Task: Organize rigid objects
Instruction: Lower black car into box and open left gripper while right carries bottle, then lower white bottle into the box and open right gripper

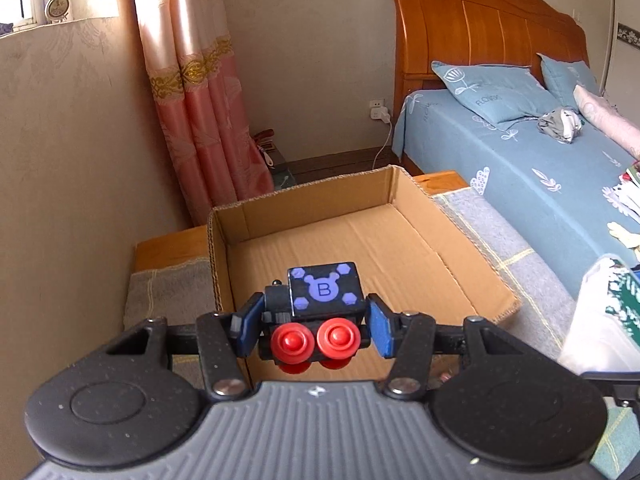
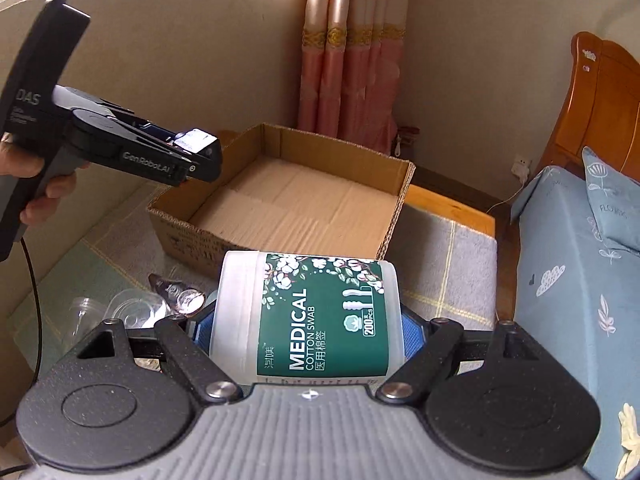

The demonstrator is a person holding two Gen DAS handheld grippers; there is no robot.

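Nearest the right wrist camera, the right tool [image 2: 306, 330] is clamped across the body of a white plastic cotton swab jar [image 2: 308, 312] with a green label; the blue pads press on opposite sides of the jar, so the jaws stand wide apart around it. The jar lies with its axis pointing forward, raised above the checked cloth [image 2: 448, 264] and just short of the cardboard box [image 2: 280, 200]. Judged from its look, the jar is rigid, light and smooth-walled, so it may slip or rotate; a hold across the mid-body, as here, is the appropriate one. Left of the jar, clear plastic cups [image 2: 120, 312] lie on the cloth. In the left wrist view, the left tool [image 1: 308, 324] is clamped on a small black toy block [image 1: 316, 312] with red wheels and a purple "B" face, one pad on each flank, the jaws set narrow. The toy appears stiff, light and angular, with small protruding parts that could snag; its flat flanks are the correct grip surfaces. It hangs above the near-left corner of the box, not yet set down. The box holds nothing visible. Beyond lie the curtain [image 1: 192, 100] and the bed [image 1: 520, 152].
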